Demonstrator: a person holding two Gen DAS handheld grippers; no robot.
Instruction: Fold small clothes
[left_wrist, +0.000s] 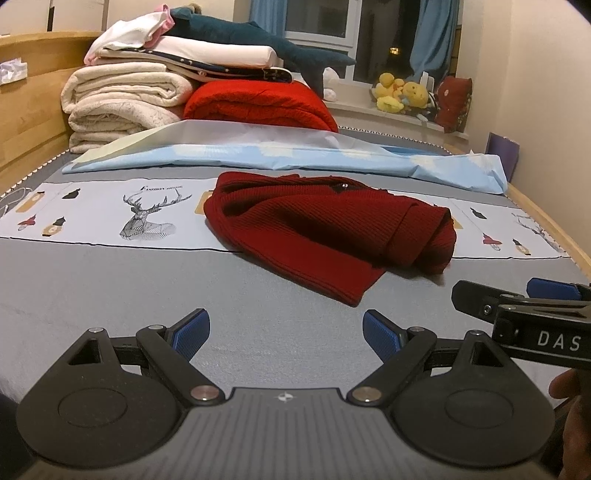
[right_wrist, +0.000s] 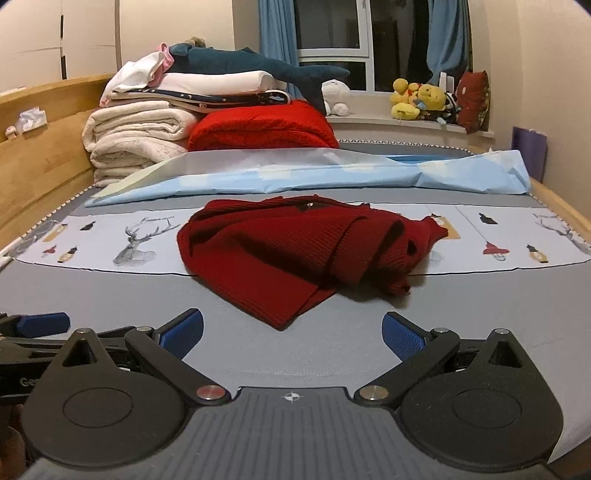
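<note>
1. While the left tool (left_wrist: 286, 334) hovers low over the bed (left_wrist: 110, 288), released and empty, the red garment (left_wrist: 328, 229) lies crumpled just beyond; the right tool's body shows beside it.
2. Equally spread, the right tool (right_wrist: 291, 334) faces the garment's near corner; a blue pad (right_wrist: 44, 322) shows leftward.

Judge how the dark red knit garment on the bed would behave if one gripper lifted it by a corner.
The dark red knit garment already lies in soft bunched folds, so it would probably drape and sag. Its ribbed weave should grip the pads rather than slip.

The right gripper (left_wrist: 517, 295) has the white letters "DAS" on its side. Small words above the deer (left_wrist: 147, 218) on the bed sheet (left_wrist: 103, 206) start with "Fashion".
</note>
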